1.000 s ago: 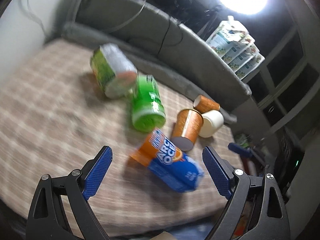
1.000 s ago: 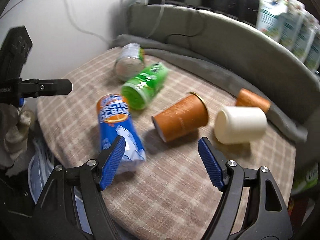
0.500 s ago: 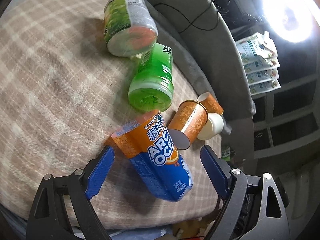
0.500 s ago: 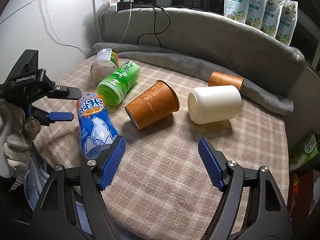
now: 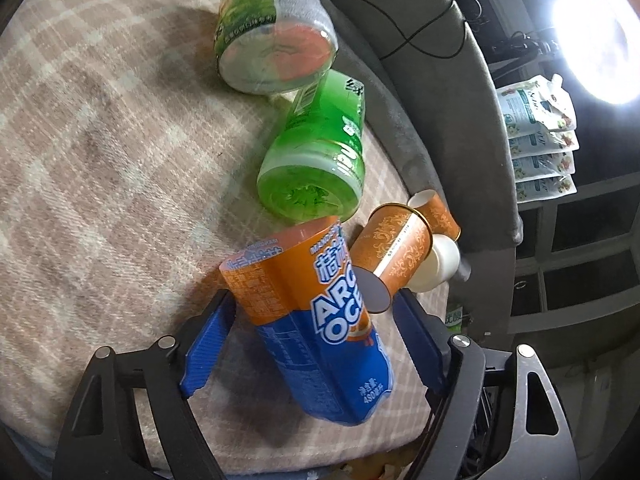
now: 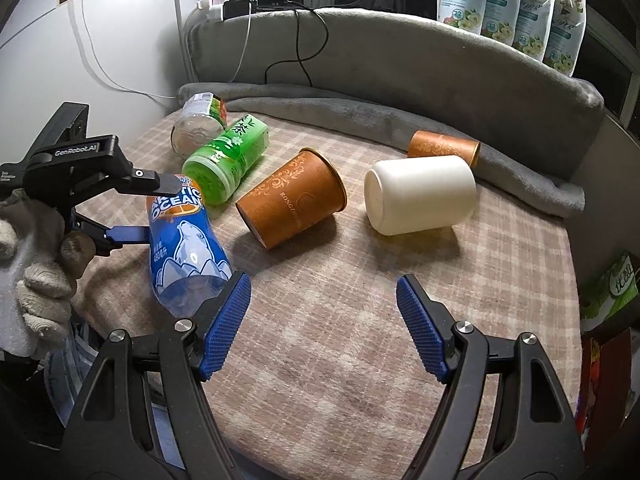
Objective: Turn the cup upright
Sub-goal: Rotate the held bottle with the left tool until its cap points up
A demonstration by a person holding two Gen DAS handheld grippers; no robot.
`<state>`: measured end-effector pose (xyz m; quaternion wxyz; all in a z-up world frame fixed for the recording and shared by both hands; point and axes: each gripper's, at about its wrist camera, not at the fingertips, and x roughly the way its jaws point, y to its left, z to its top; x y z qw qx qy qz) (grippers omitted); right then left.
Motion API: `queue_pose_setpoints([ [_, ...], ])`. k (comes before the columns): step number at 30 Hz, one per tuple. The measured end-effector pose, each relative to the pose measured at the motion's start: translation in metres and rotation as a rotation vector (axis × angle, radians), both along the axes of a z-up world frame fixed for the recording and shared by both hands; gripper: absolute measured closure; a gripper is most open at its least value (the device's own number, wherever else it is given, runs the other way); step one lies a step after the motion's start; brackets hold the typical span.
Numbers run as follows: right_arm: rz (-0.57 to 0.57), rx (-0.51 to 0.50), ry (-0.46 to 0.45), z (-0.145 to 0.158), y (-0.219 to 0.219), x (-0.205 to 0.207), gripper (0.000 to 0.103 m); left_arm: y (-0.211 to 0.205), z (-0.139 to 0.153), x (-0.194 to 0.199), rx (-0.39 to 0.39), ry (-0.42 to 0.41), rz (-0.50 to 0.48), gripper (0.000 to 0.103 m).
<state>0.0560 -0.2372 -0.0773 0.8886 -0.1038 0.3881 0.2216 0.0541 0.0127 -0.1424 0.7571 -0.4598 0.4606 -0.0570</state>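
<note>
With the left claw (image 5: pixel 316 344) spread wide astride the lying bottle (image 5: pixel 316 320), it should be closed squarely mid-body before tilting, while the right claw (image 6: pixel 322 326) is held released.

Cups (image 6: pixel 292 198) (image 6: pixel 420 196) lie mid-blanket (image 6: pixel 360 340), bottles (image 6: pixel 186 248) (image 6: pixel 228 158) to their left, cushion (image 6: pixel 400 80) behind.

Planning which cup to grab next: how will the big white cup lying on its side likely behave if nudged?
The white cup lies on its side on the checked blanket, so it would probably roll. Its smooth wall looks possibly slippery for the tongs. The soft blanket may damp the rolling.
</note>
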Motion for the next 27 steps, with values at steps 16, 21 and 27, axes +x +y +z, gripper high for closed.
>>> queue_pose_setpoints([
  [16,-0.017,-0.003,0.008,-0.005,-0.005,0.004,0.025,-0.002,0.003,0.004,0.061,-0.028,-0.007,0.037],
  [21,-0.020,-0.004,0.002,-0.004,-0.004,0.003,0.025,-0.007,0.021,-0.005,0.135,-0.103,-0.018,0.039],
  [27,-0.024,0.002,-0.007,-0.001,-0.004,0.002,0.025,-0.015,0.040,-0.010,0.243,-0.193,-0.034,0.039],
])
